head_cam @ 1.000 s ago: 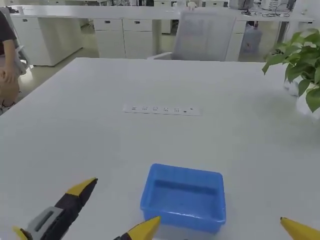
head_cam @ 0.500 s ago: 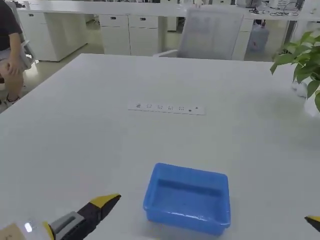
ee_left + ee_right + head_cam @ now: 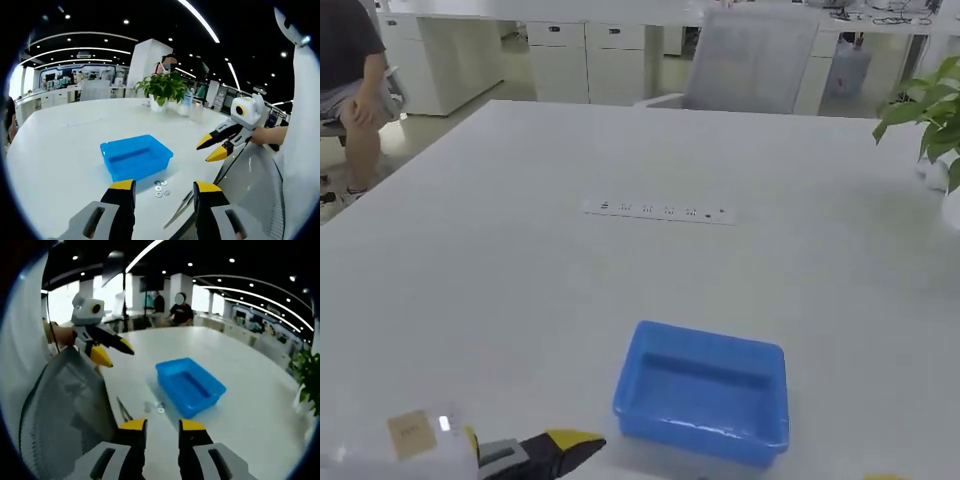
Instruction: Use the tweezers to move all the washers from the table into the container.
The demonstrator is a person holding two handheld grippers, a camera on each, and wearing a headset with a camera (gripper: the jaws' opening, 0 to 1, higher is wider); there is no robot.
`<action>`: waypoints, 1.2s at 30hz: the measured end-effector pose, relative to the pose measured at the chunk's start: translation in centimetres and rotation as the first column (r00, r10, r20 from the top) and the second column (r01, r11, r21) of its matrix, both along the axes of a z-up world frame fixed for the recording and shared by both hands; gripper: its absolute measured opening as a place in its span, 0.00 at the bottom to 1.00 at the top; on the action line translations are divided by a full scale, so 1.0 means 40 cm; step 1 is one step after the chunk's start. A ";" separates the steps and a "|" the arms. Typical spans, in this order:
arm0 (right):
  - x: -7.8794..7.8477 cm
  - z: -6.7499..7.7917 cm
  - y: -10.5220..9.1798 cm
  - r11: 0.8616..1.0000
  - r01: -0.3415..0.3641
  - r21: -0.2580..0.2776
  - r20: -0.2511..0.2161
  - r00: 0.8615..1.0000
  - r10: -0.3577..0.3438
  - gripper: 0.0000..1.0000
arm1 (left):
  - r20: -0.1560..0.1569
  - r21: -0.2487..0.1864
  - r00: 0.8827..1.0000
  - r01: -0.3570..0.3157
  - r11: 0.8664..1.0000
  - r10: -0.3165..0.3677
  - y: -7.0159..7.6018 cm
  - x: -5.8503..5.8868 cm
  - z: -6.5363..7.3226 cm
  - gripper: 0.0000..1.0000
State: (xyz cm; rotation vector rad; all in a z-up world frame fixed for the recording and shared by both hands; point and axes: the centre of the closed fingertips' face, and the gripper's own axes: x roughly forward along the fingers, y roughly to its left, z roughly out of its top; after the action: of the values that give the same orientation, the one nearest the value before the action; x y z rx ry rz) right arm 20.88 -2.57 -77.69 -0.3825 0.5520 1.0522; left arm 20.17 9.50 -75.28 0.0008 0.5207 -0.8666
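The blue container (image 3: 703, 390) stands empty near the table's front edge. Several small washers (image 3: 161, 188) lie on the table just in front of the blue container (image 3: 136, 156), and the tweezers (image 3: 181, 210) lie beside them at the table edge. My left gripper (image 3: 165, 187) is open, held back over the edge, holding nothing. One of its yellow tips pokes in low at left, marking the left gripper (image 3: 565, 447). My right gripper (image 3: 162, 425) is also open and empty, looking at the washers (image 3: 155, 406), tweezers (image 3: 124, 412) and container (image 3: 190, 385). Each gripper faces the other: right gripper (image 3: 220, 145), left gripper (image 3: 102, 347).
A white power strip (image 3: 660, 211) lies at mid-table. A potted plant (image 3: 930, 110) stands at the right edge. A grey mesh chair back (image 3: 65, 405) sits close between the grippers and the table. A person (image 3: 350, 60) sits beyond the far left corner.
Both grippers have drawn back toward the bottom of the head view: the left one's second jaw and the right one's tip have slipped out of frame. The camera has shifted slightly.
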 end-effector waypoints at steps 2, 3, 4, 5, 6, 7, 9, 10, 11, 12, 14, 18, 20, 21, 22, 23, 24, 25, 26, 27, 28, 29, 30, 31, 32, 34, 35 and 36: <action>-0.006 -0.012 0.010 1.000 -0.012 -0.007 -0.020 1.000 0.012 0.20 | -0.015 0.025 0.999 0.033 0.999 -0.033 -0.004 -0.008 -0.013 0.40; -0.008 -0.017 0.017 0.999 -0.039 -0.014 -0.020 0.999 0.038 0.20 | -0.020 0.038 0.998 0.052 0.998 -0.051 -0.006 -0.013 -0.019 0.37; -0.014 -0.025 0.022 0.998 -0.051 -0.020 -0.031 0.998 0.051 0.20 | -0.032 0.052 0.997 0.070 0.996 -0.068 -0.007 -0.017 -0.028 0.36; -0.017 -0.028 0.026 0.998 -0.061 -0.022 -0.037 0.997 0.061 0.19 | -0.042 0.067 0.996 0.085 0.994 -0.083 -0.006 -0.021 -0.037 0.34; -0.021 -0.033 0.032 0.997 -0.075 -0.024 -0.043 0.996 0.074 0.19 | -0.050 0.087 0.995 0.089 0.992 -0.085 -0.001 -0.020 -0.050 0.32; -0.024 -0.036 0.037 0.996 -0.084 -0.026 -0.048 0.995 0.082 0.18 | -0.058 0.085 0.994 0.097 0.992 -0.092 -0.002 -0.021 -0.055 0.31; -0.033 -0.044 0.049 0.994 -0.108 -0.027 -0.062 0.992 0.106 0.17 | -0.098 0.081 0.989 0.118 0.990 -0.110 0.000 -0.029 -0.071 0.30; -0.036 -0.049 0.052 0.993 -0.117 -0.031 -0.067 0.991 0.114 0.17 | -0.103 0.092 0.988 0.125 0.988 -0.116 0.003 -0.030 -0.078 0.30; -0.039 -0.055 0.057 0.991 -0.131 -0.039 -0.073 0.989 0.128 0.17 | -0.115 0.118 0.984 0.150 0.982 -0.137 0.007 -0.037 -0.090 0.30; -0.042 -0.060 0.060 0.989 -0.140 -0.043 -0.079 0.988 0.136 0.17 | -0.127 0.137 0.980 0.170 0.976 -0.153 0.008 -0.043 -0.099 0.30; -0.048 -0.068 0.069 0.986 -0.160 -0.046 -0.090 0.984 0.155 0.16 | -0.145 0.173 0.973 0.202 0.964 -0.178 0.010 -0.051 -0.118 0.33; -0.057 -0.087 0.081 0.978 -0.197 -0.066 -0.112 0.976 0.189 0.16 | -0.186 0.225 0.958 0.259 0.939 -0.220 0.009 -0.068 -0.152 0.30; -0.062 -0.095 0.085 0.972 -0.220 -0.081 -0.115 0.971 0.210 0.16 | -0.202 0.256 0.948 0.292 0.922 -0.244 0.008 -0.077 -0.166 0.28; -0.064 -0.100 0.087 0.969 -0.232 -0.090 -0.118 0.968 0.221 0.16 | -0.207 0.271 0.945 0.306 0.913 -0.255 0.006 -0.081 -0.174 0.27; -0.066 -0.103 0.089 0.966 -0.239 -0.095 -0.120 0.966 0.227 0.16 | -0.209 0.275 0.940 0.320 0.907 -0.268 0.003 -0.084 -0.177 0.26; -0.068 -0.110 0.090 0.963 -0.250 -0.103 -0.124 0.964 0.237 0.15 | -0.218 0.282 0.936 0.332 0.900 -0.277 0.001 -0.087 -0.183 0.25; -0.070 -0.114 0.091 0.960 -0.257 -0.108 -0.128 0.962 0.243 0.15 | -0.222 0.291 0.933 0.340 0.894 -0.282 0.000 -0.089 -0.187 0.25; -0.071 -0.121 0.091 0.957 -0.264 -0.118 -0.131 0.960 0.248 0.14 | -0.226 0.301 0.929 0.353 0.886 -0.293 -0.002 -0.092 -0.192 0.25; -0.073 -0.126 0.091 0.955 -0.269 -0.126 -0.136 0.958 0.253 0.14 | -0.236 0.307 0.925 0.361 0.880 -0.297 -0.001 -0.093 -0.198 0.24; -0.075 -0.130 0.092 0.952 -0.276 -0.132 -0.139 0.956 0.258 0.13 | -0.241 0.315 0.923 0.368 0.875 -0.301 -0.001 -0.094 -0.203 0.23; -0.076 -0.136 0.093 0.949 -0.282 -0.140 -0.141 0.955 0.262 0.13 | -0.244 0.326 0.921 0.373 0.869 -0.304 0.001 -0.092 -0.208 0.22; -0.079 -0.139 0.093 0.947 -0.288 -0.144 -0.148 0.952 0.268 0.13 | -0.250 0.353 0.918 0.382 0.854 -0.307 0.007 -0.091 -0.217 0.19; -0.081 -0.142 0.095 0.945 -0.293 -0.144 -0.151 0.950 0.272 0.13 | -0.249 0.368 0.916 0.389 0.845 -0.314 0.010 -0.089 -0.222 0.17; -0.082 -0.144 0.096 0.944 -0.296 -0.144 -0.153 0.949 0.275 0.12 | -0.250 0.391 0.911 0.405 0.827 -0.328 0.013 -0.089 -0.228 0.15; -0.083 -0.147 0.098 0.942 -0.300 -0.148 -0.158 0.948 0.277 0.12 | -0.249 0.395 0.908 0.412 0.821 -0.336 0.010 -0.089 -0.231 0.12; -0.082 -0.154 0.100 0.940 -0.304 -0.153 -0.162 0.946 0.280 0.11 | -0.261 0.415 0.903 0.423 0.805 -0.340 0.013 -0.088 -0.240 0.09; -0.082 -0.158 0.101 0.938 -0.309 -0.158 -0.168 0.944 0.283 0.11 | -0.261 0.425 0.901 0.430 0.796 -0.347 0.015 -0.087 -0.244 0.08; -0.083 -0.161 0.102 0.936 -0.312 -0.163 -0.168 0.944 0.286 0.11 | -0.265 0.433 0.896 0.442 0.786 -0.358 0.015 -0.087 -0.249 0.07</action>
State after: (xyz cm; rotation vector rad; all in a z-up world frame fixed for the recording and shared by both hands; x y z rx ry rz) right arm 17.58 1.52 -84.11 -0.5748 0.7397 1.3334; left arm 16.71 10.10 -85.24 0.5231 0.9124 -1.1394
